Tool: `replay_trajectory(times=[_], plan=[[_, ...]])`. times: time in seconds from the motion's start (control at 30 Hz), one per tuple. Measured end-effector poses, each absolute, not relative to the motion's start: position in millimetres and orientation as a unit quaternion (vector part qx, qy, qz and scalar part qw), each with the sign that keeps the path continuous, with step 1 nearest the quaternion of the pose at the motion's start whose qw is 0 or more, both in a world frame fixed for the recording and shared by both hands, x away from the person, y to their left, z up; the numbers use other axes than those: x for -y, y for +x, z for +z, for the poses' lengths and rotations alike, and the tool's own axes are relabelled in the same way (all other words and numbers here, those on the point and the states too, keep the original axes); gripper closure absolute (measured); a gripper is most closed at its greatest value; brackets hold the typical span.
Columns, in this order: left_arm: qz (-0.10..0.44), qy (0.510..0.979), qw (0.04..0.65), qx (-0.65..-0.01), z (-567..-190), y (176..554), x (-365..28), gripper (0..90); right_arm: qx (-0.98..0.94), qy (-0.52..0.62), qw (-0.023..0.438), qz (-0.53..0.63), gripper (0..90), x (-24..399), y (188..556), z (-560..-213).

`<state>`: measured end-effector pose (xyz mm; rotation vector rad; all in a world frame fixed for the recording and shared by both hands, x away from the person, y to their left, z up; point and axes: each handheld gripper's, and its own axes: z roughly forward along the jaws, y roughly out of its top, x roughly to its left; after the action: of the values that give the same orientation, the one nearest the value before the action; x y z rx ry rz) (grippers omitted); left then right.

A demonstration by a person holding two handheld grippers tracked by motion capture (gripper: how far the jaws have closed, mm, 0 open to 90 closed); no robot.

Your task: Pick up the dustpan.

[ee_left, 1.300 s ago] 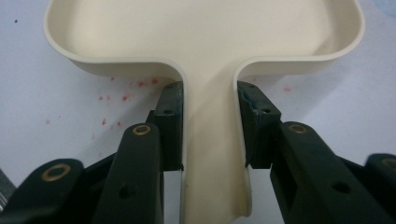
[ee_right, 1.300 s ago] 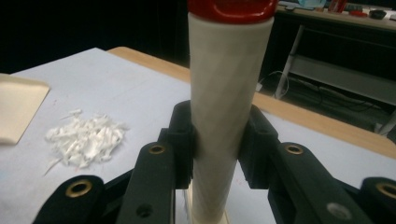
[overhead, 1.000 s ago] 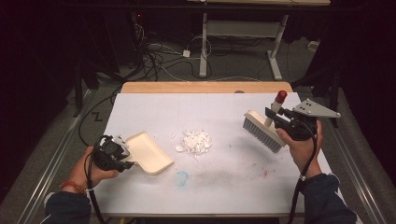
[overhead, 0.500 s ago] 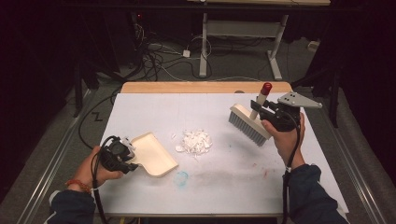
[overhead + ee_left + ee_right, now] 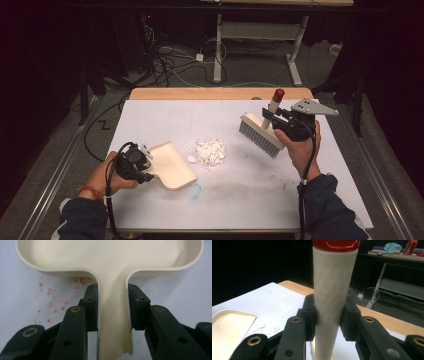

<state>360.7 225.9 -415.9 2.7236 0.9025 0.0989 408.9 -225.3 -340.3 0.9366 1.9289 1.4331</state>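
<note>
L gripper (image 5: 141,161) jaws clamped on dustpan (image 5: 172,165) handle, pan flat on worktop (image 5: 150,112) at 8 o'clock of scraps (image 5: 209,151). R gripper (image 5: 280,120) clamps brush (image 5: 260,134) handle (bristles raised, 2 o'clock of pile). No scraps in pan yet; whole sweep left.

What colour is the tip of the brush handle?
Red; the brush handle tip shows best in the right gripper view.

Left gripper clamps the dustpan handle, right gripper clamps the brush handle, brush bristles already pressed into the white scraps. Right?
Not quite. In the high view the brush, clamped in the right gripper, is apart from the white scraps, on their right. The left gripper does clamp the dustpan handle.
</note>
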Motion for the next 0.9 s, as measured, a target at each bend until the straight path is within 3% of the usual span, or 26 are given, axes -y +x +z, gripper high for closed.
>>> replay_trajectory(times=[0.9], plan=[[0.023,0.942,0.123,-0.311,-427,358,-227,63.0,-0.719,0.349,0.267,0.539,70.6,218,406,-342]])
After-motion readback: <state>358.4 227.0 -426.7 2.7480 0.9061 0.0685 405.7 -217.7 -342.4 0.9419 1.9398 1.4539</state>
